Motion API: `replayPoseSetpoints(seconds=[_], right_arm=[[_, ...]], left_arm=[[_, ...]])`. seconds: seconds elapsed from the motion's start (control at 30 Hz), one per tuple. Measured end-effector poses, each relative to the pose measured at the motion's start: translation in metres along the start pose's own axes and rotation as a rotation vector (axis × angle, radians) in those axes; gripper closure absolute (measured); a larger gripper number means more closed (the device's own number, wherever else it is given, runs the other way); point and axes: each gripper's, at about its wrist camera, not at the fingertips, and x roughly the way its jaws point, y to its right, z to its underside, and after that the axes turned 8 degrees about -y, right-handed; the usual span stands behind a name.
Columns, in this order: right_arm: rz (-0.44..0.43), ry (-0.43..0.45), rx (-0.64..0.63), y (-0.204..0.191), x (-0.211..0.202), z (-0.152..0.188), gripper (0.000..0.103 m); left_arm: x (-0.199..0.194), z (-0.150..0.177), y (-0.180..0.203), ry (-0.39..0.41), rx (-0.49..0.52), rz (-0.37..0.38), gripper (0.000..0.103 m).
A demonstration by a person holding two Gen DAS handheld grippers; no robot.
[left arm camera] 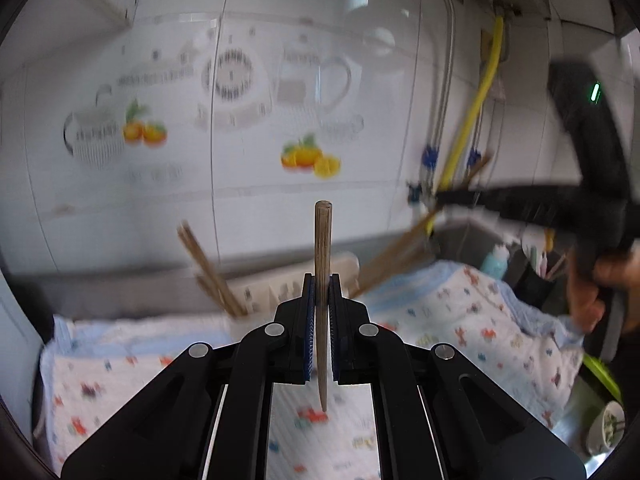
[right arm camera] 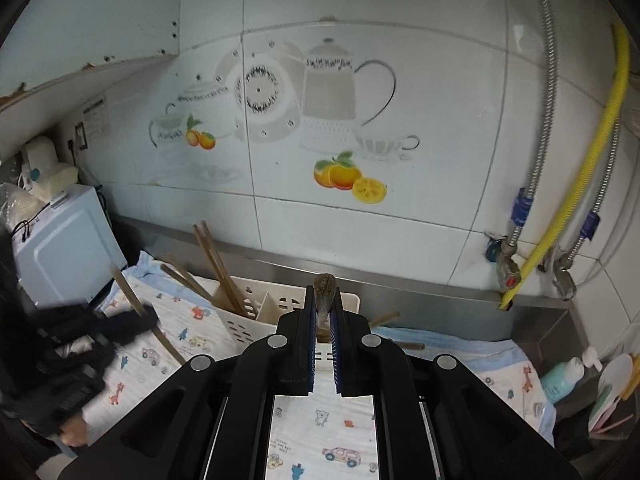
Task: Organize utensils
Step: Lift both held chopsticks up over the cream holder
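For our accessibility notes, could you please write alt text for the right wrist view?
The right gripper is shut on a wooden chopstick, above a cream utensil holder that has chopsticks in its left compartment. Beneath lies a patterned cloth.

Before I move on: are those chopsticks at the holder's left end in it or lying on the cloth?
In it. The chopsticks stand leaning in the left compartment of the utensil holder, lower ends hidden behind its wall.

Both wrist views look forward along their own fingers, from close above the cloth-covered surface (right arm camera: 168, 344), toward the tiled wall (right arm camera: 360, 220). They share the wall's teapot decal (left arm camera: 308, 80), the utensil holder (right arm camera: 256, 312) and the yellow hose (left arm camera: 480, 96). The left view is blurred and seems to sit left of the right one.
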Motion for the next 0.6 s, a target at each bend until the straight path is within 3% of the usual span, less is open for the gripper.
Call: replayPoseSetpoints(seconds=[0.33,0.6], right_arm=[[0.008,-0.063,-0.008,0.004,0.042,-0.003,0.097],[0.002,-0.086,-0.009,0.007,0.059,-0.003,0.097]], left_arm=[[0.005,-0.072,-0.008,0.148,0.022,-0.13,0.098],[0.036,-0.076,-0.027,0.131,-0.027,-0.179,0.098]])
